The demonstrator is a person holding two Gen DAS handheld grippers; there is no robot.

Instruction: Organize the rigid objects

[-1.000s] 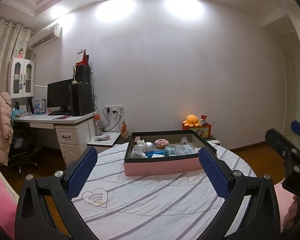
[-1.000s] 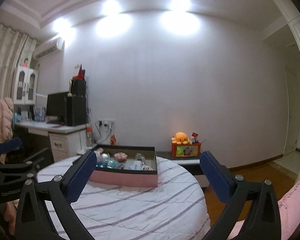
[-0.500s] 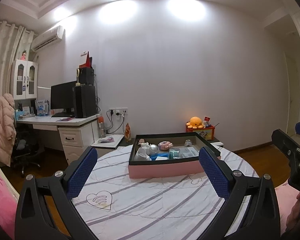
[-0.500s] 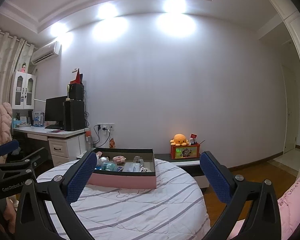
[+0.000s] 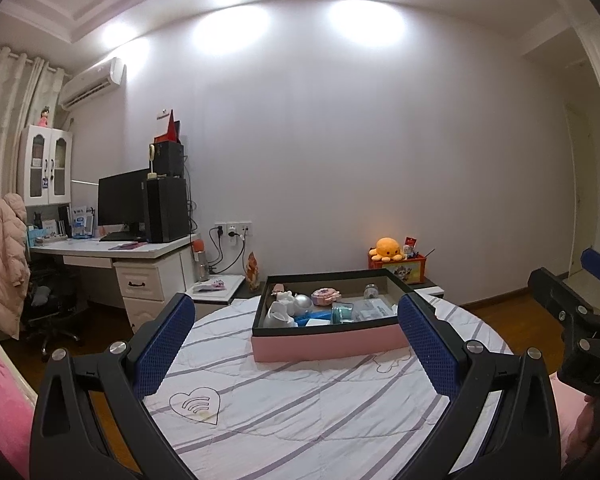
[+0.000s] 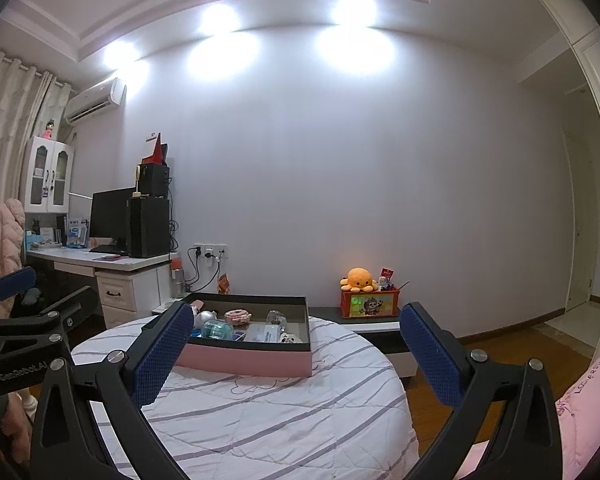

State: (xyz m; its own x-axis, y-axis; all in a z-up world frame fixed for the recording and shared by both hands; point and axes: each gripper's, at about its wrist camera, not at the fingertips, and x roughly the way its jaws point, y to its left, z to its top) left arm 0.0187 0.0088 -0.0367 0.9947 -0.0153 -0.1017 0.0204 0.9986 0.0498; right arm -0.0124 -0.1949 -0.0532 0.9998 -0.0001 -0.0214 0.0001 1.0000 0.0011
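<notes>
A pink box with a dark rim stands on the far side of a round table with a striped white cloth. It holds several small things: a white figurine, a silver ball, a pink round case, a teal jar. The box shows in the right wrist view too. My left gripper is open and empty, short of the box. My right gripper is open and empty, also short of it.
A white desk with a monitor and speakers stands at the left, with a chair and a pink coat. An orange plush octopus sits on a red box on a low cabinet. Pink fabric lies at the right.
Both views have tilted upward and drawn slightly back, so the box and table sit lower in frame. Both grippers stay open and empty.
</notes>
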